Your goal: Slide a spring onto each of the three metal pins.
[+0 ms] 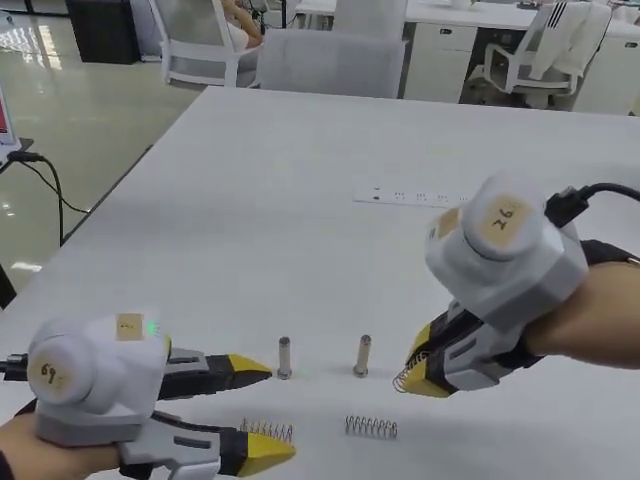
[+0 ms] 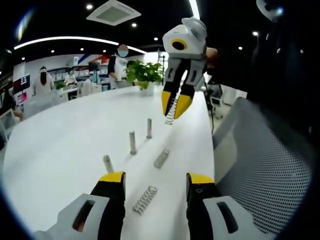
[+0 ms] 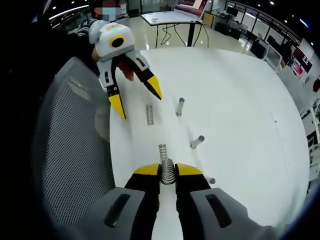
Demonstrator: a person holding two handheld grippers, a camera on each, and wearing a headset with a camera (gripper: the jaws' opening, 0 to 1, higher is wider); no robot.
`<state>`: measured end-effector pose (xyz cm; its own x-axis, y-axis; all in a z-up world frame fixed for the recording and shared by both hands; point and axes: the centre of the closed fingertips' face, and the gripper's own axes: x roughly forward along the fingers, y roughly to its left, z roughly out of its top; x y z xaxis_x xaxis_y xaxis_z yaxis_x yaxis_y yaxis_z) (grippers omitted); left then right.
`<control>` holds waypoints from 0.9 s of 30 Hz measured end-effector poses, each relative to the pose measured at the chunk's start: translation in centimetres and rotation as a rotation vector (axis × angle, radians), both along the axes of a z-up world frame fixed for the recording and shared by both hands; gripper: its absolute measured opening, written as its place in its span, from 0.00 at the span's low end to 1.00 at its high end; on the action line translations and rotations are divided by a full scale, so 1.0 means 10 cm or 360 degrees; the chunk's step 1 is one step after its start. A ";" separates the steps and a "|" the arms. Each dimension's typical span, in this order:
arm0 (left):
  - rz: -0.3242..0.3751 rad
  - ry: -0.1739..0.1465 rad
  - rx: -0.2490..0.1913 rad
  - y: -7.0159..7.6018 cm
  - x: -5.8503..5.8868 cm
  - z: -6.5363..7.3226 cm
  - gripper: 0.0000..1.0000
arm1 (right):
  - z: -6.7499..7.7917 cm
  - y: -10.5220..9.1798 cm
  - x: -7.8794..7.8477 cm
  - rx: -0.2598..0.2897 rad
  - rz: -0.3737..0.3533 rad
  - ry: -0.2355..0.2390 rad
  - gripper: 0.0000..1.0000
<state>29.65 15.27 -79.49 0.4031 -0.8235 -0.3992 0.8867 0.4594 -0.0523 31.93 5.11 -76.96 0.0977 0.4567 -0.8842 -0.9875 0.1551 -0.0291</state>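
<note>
Three short metal pins (image 2: 132,142) stand upright in a row on the white table (image 1: 300,230); two of them, pin (image 1: 284,357) and pin (image 1: 362,355), show in the head view. My right gripper (image 3: 168,171) is shut on a spring (image 3: 168,173), held just above the table right of the pins (image 3: 196,142). The held spring (image 1: 404,376) pokes out of that gripper (image 1: 422,378). A second spring (image 1: 371,427) lies loose in front of the pins. My left gripper (image 1: 262,410) is open, its jaws on either side of a third spring (image 2: 145,199) that lies on the table.
A white power strip (image 1: 415,197) lies farther back on the table. White office chairs (image 1: 330,60) and desks stand beyond the far edge. A grey mesh chair (image 3: 70,150) sits close to the near table edge.
</note>
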 end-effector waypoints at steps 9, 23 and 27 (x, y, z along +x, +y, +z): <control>0.0095 0.0006 -0.0053 0.09 0.01 0.04 0.48 | 0.05 -0.23 0.17 -0.0053 -0.0082 -0.0018 0.08; 0.0134 0.0010 -0.0073 0.06 0.00 0.04 0.52 | 0.01 -0.45 0.50 -0.0180 -0.0153 -0.0070 0.08; 0.0141 0.0020 -0.0076 0.06 -0.01 0.02 0.53 | -0.06 -0.47 0.58 -0.0228 -0.0161 -0.0075 0.08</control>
<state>29.53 15.87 -79.25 0.4706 -0.8030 -0.3658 0.8418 0.5328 -0.0867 37.73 0.36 -77.54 0.1796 0.3123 -0.9329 -0.9641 0.2445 -0.1038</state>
